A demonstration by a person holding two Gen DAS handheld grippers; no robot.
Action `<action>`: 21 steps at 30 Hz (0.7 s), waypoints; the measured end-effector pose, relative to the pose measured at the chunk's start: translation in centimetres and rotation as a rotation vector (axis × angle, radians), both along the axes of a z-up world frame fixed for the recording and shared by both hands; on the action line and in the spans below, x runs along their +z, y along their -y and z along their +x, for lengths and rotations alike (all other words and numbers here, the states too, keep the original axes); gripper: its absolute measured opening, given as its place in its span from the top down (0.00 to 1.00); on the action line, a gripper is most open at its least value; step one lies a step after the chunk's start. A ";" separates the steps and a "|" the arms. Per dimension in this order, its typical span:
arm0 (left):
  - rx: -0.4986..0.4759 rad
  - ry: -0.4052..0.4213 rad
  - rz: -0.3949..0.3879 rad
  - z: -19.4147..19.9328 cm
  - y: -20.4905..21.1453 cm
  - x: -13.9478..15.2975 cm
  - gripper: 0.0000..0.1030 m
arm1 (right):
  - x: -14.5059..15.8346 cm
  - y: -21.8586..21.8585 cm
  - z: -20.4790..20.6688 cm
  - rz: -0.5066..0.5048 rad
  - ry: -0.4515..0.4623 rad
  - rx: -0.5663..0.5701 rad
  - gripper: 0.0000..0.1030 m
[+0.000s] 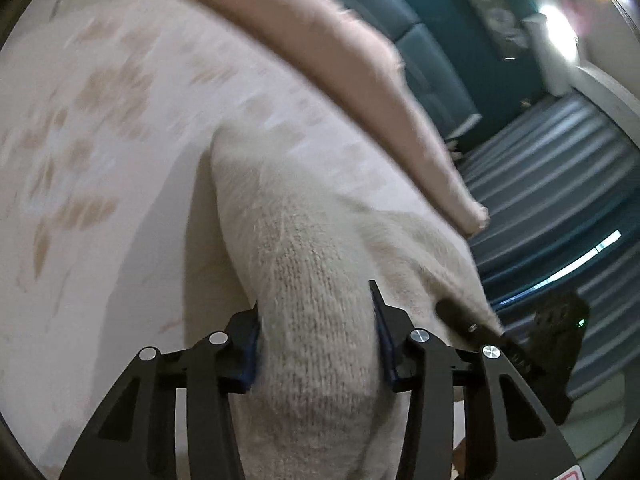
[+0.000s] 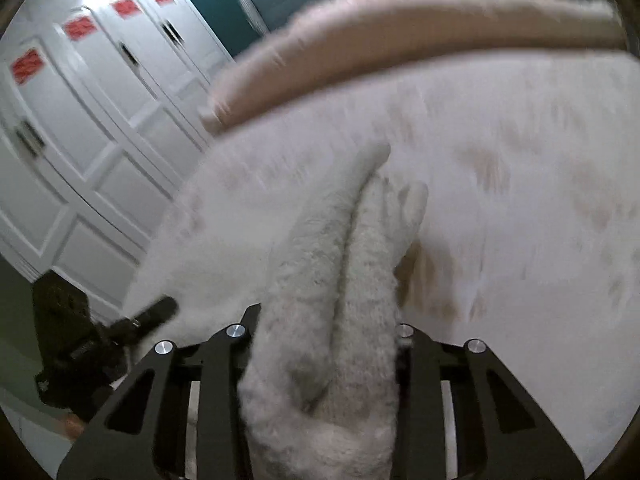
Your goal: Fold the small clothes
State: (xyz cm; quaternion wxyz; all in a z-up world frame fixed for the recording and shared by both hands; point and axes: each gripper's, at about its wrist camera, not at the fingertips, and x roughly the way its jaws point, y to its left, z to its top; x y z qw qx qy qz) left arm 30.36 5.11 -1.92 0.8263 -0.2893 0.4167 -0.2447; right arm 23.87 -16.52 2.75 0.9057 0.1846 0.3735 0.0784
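A cream knitted garment (image 1: 312, 280) hangs bunched over a white bed cover with tan leaf prints (image 1: 100, 120). My left gripper (image 1: 316, 344) is shut on a thick fold of it, the blue pads pressing the knit from both sides. In the right wrist view my right gripper (image 2: 326, 344) is shut on another bunched part of the same cream garment (image 2: 332, 272). The right gripper (image 1: 500, 344) also shows at the lower right of the left wrist view, and the left gripper (image 2: 132, 324) at the lower left of the right wrist view. Both views are motion blurred.
A pink blanket (image 1: 340, 60) lies folded along the far edge of the bed, also in the right wrist view (image 2: 400, 40). A teal sofa (image 1: 420, 40) and striped blue rug (image 1: 560, 180) lie beyond. White cabinet doors with red stickers (image 2: 80, 100) stand left.
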 end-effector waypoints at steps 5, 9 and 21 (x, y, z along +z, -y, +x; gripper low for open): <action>-0.049 0.102 0.125 -0.4 2.9 1.0 0.58 | -0.1 1.9 -1.0 -0.071 0.028 -0.037 0.64; -0.033 -0.028 0.286 -0.3 4.1 -4.2 0.55 | -7.8 4.1 -0.7 -0.071 -0.203 -0.088 0.60; -0.051 -0.054 0.589 -4.9 5.6 -2.5 0.56 | -6.6 1.3 -4.8 -0.273 -0.225 -0.077 0.66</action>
